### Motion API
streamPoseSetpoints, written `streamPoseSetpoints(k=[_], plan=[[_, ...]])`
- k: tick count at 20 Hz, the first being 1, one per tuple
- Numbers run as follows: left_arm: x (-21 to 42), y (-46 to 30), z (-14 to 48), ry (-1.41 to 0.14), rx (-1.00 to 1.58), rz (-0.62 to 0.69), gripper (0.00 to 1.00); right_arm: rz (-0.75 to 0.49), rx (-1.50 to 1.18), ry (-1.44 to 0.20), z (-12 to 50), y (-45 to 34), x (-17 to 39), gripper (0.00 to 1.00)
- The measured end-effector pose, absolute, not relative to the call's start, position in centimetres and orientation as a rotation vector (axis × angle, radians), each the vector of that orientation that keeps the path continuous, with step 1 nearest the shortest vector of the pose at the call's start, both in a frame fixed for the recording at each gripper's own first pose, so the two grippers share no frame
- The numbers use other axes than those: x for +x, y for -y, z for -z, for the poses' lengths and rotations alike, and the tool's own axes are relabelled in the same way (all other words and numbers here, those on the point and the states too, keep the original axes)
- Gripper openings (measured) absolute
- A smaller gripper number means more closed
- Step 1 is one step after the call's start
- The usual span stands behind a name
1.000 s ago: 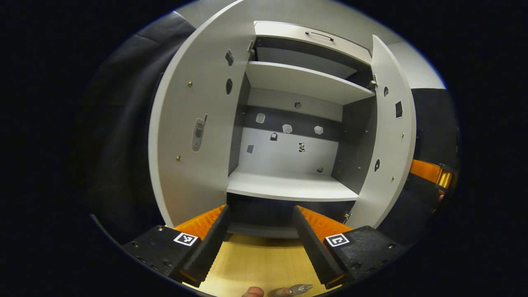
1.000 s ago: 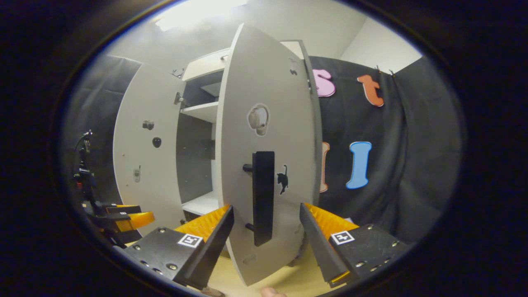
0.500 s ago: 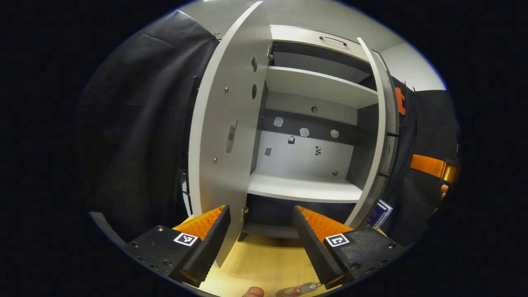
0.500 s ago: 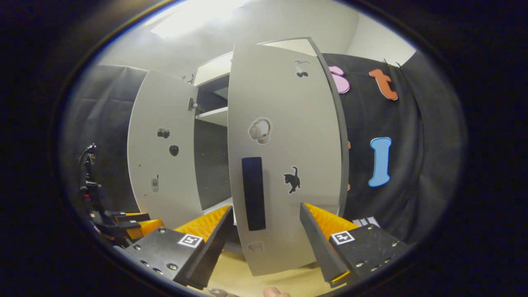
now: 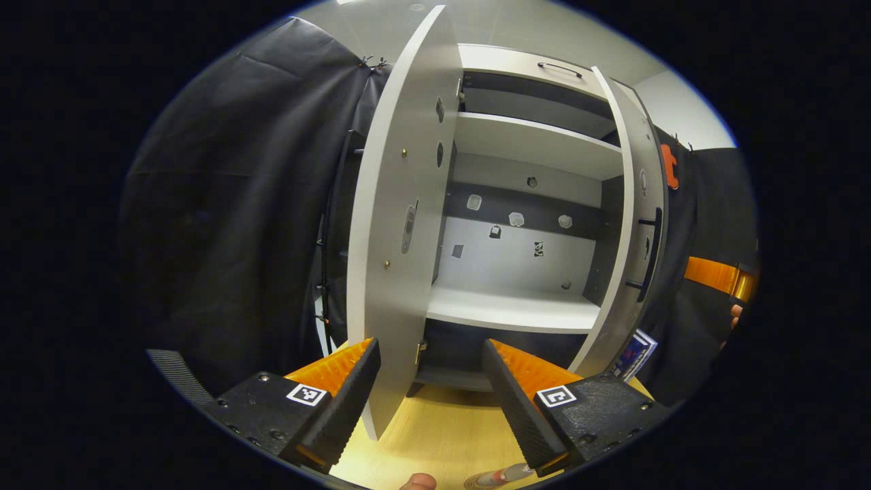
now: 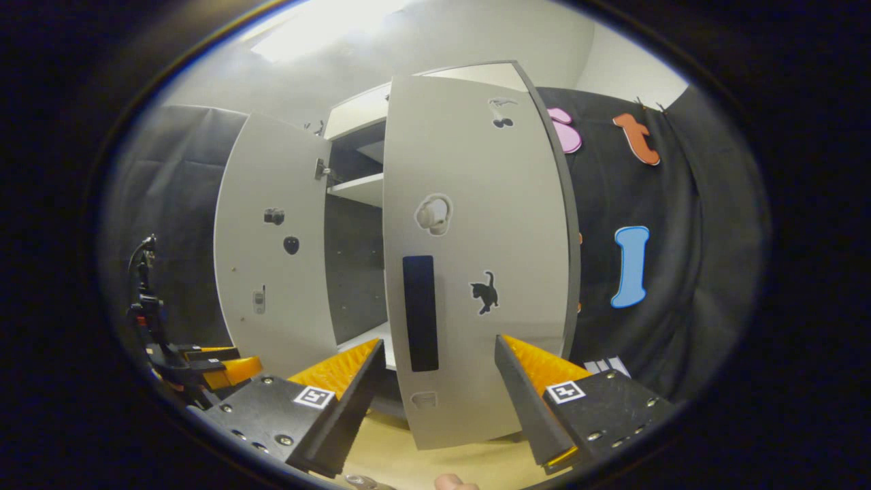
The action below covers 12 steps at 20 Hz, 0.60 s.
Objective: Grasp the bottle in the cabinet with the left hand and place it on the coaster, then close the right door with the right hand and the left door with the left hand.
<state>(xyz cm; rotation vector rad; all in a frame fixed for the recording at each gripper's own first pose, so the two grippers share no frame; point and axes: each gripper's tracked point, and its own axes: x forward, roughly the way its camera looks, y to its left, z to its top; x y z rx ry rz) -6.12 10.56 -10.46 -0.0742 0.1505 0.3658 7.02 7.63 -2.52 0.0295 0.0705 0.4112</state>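
Bottle (image 5: 500, 475): a sliver at the bottom edge of your left gripper view, lying low on the pale wooden table (image 5: 435, 435), just under the right finger of your left gripper (image 5: 429, 401); it looks clear with a reddish band, too cropped to say more, and the coaster cannot be made out. Cabinet (image 5: 517, 224): grey and white, both shelves bare, small stickers on the back wall. Its left door (image 5: 401, 224) stands edge-on to you, swung well out, its bottom corner between your left gripper's fingers without touching them; those fingers are spread wide and hold nothing. Right door (image 6: 476, 252) in your right gripper view: partly swung in, flat front facing you, with a black handle (image 6: 420, 313), a cat sticker and a headphones sticker. Your right gripper (image 6: 435, 401) is spread wide too, its fingers either side of the door's lower edge; contact cannot be told. Your left gripper also shows low at the left of that view, orange and black.
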Motion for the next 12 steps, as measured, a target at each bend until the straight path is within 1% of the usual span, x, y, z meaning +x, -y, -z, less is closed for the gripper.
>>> streamPoseSetpoints(k=[7,8,9,10,11,12], plan=[[-9.3,-13.6,11.2,-0.167,-0.063,-0.420,0.96,-0.436,0.019,-0.098,3.6,-9.5,7.1,0.97],[-9.8,-14.2,11.3,-0.169,-0.066,-0.437,0.96,-0.438,0.015,-0.101,3.7,-9.8,7.1,0.93],[-10.4,-15.0,11.4,-0.170,-0.071,-0.454,0.96,-0.442,0.012,-0.106,3.9,-10.1,7.1,0.93],[-10.9,-15.6,11.5,-0.172,-0.075,-0.471,0.96,-0.445,0.011,-0.111,4.1,-10.4,7.2,0.97],[-11.5,-16.3,11.7,-0.175,-0.078,-0.489,0.96,-0.449,0.011,-0.116,4.3,-10.7,7.2,0.98],[-12.0,-17.0,11.7,-0.179,-0.078,-0.506,0.96,-0.453,0.013,-0.122,4.6,-11.1,7.3,0.93]])
